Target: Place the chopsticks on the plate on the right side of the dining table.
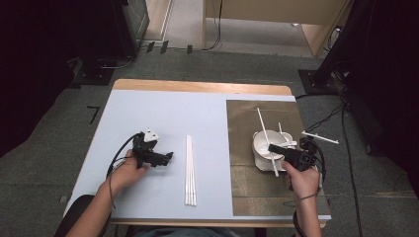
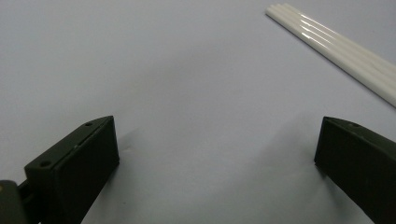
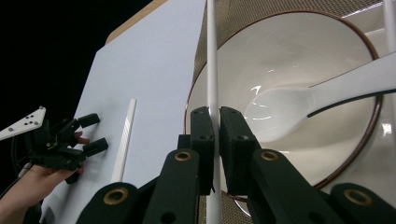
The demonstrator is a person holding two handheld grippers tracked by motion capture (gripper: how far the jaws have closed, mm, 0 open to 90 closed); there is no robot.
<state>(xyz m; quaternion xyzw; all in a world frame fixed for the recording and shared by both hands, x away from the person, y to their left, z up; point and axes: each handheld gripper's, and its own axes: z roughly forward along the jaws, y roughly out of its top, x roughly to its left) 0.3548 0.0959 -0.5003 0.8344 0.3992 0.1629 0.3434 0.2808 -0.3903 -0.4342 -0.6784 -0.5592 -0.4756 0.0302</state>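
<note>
A white bowl (image 1: 261,149) with a brown rim (image 3: 289,51) stands on the brown mat (image 1: 247,113), and a white spoon (image 3: 289,100) lies in it. My right gripper (image 1: 273,148) hovers over the bowl's near rim, shut on a long white stick (image 1: 265,136) that slants across the bowl. In the right gripper view the jaws (image 3: 215,140) pinch that stick (image 3: 211,56). A bundle of several white sticks (image 1: 189,170) lies on the blue mat (image 1: 148,113). My left gripper (image 1: 168,157) rests to their left, open and with nothing in it (image 2: 218,126), the sticks (image 2: 341,51) beyond it.
Another white stick (image 1: 321,137) lies past the bowl at the table's right edge, and a shorter one (image 1: 279,129) leans in the bowl. Grey carpet, cables and dark equipment surround the table. The left gripper (image 3: 93,133) appears far off in the right gripper view.
</note>
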